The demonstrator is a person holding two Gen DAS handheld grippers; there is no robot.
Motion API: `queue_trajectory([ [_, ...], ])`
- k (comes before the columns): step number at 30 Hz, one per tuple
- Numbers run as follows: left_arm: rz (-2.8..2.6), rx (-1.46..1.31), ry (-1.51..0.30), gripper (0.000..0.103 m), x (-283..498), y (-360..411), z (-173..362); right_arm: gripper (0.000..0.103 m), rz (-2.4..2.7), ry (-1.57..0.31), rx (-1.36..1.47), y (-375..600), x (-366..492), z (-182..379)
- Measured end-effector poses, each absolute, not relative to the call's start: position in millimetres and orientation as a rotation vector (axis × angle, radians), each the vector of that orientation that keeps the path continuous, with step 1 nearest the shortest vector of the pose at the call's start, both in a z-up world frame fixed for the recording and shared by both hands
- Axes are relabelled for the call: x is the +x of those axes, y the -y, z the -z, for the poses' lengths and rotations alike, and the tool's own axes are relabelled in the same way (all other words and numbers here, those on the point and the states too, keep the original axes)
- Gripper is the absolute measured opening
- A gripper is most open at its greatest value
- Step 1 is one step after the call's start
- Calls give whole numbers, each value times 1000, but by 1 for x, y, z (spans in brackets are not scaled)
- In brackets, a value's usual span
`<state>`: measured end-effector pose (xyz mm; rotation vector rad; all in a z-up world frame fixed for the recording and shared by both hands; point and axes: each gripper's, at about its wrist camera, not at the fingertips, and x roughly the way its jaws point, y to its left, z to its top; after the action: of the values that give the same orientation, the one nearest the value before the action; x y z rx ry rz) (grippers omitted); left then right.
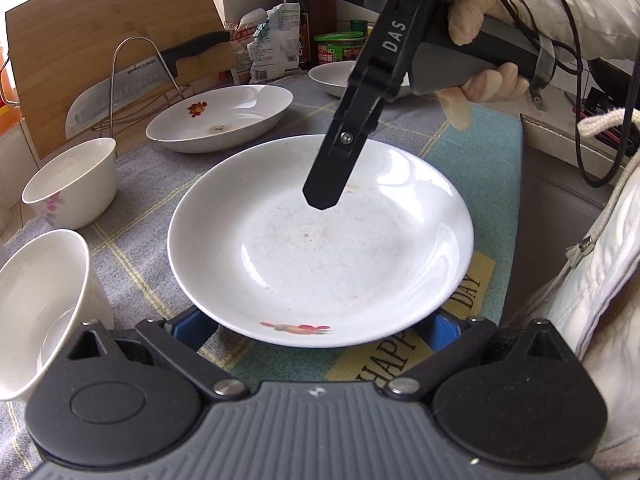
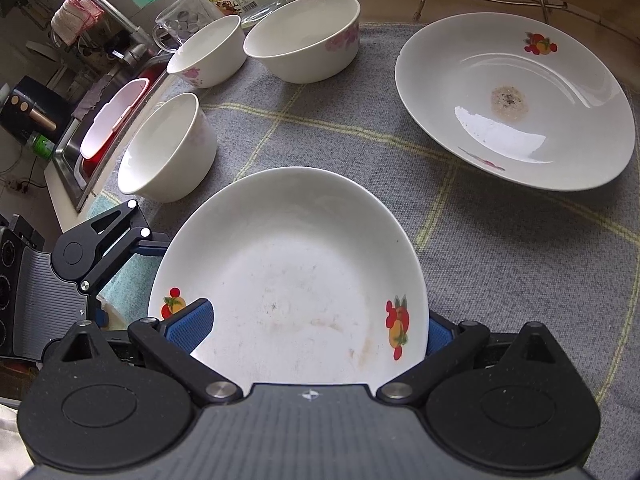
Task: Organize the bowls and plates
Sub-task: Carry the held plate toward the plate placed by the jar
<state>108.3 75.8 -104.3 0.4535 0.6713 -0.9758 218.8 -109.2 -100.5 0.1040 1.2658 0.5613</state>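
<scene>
Nearby, three bowls (image 2: 164,148) beside stained plate (image 2: 516,100)

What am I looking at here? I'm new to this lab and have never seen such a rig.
There is no robot. A person holds a hand tool with two-finger tongs in each hand, and each tool has a wide-angle camera looking along its fingers. One picture is from the left tongs, the other from the right tongs. The left view also shows the right tool side-on, gripped by a gloved hand. On a checked cloth lie a white plate near both tools, a second plate with a stain, and three bowls. Both tongs are open; nothing looks gripped.
</scene>
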Motion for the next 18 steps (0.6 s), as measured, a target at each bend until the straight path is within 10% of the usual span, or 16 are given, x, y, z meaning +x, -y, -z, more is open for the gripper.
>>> queue_trajectory([
  [18, 976, 441, -684, 102, 109, -65, 89, 103, -578, -1244, 121, 120, 214, 81],
])
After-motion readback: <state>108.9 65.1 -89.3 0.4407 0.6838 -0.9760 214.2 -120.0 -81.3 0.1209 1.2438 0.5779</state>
